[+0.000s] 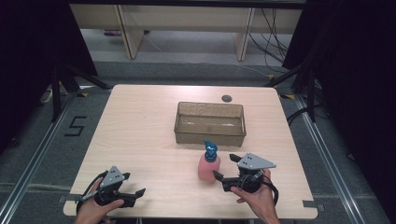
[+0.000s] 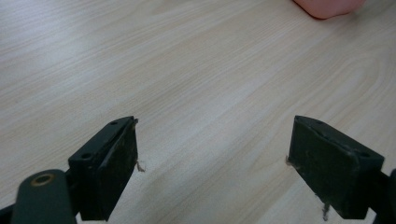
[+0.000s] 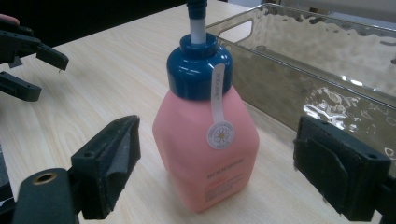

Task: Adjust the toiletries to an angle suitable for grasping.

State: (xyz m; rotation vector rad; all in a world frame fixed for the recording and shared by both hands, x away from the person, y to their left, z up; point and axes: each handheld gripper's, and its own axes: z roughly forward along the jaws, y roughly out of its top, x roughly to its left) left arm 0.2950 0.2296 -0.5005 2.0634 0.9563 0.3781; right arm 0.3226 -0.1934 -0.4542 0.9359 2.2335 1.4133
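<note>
Pink pump bottle (image 1: 208, 165) standing upright on table (image 1: 140, 126), just in front of clear tray (image 1: 209, 136), w/ small gap between the two, nearer tray's right half. Blue collar and pump head on top; white sticker strip running from collar down onto pink body (image 3: 205, 140), round daisy seal at its end. Some print low on front, too small to read.

Right gripper (image 1: 224, 169) just right of bottle, held in a hand (image 1: 257, 198) at table's near edge. Jaws spread wide, released, gripping nothing. In right gripper view (image 3: 217, 172), bottle sitting between the two black jaws, gap visible on both sides, no pad touching. Tray wall (image 3: 299, 88) just behind and right of bottle there, w/ cut-out handle near its corner.

Left gripper (image 1: 135, 195) well left of bottle, near table's front left corner, held in other hand (image 1: 95, 210). Jaws also apart, released, nothing between them. In left gripper view (image 2: 212, 158) bare wood grain between the pads; bottle's pink base (image 2: 327, 5) just peeking in at top right, well ahead of jaws. Frayed bits at pad edges.

Tray behind bottle looks empty, sitting around table's middle, toward far side. Small dark round grommet (image 1: 226, 98) in tabletop beyond tray's far right corner. Number 5 marked on floor (image 1: 74, 126), far left of bottle, off table.
</note>
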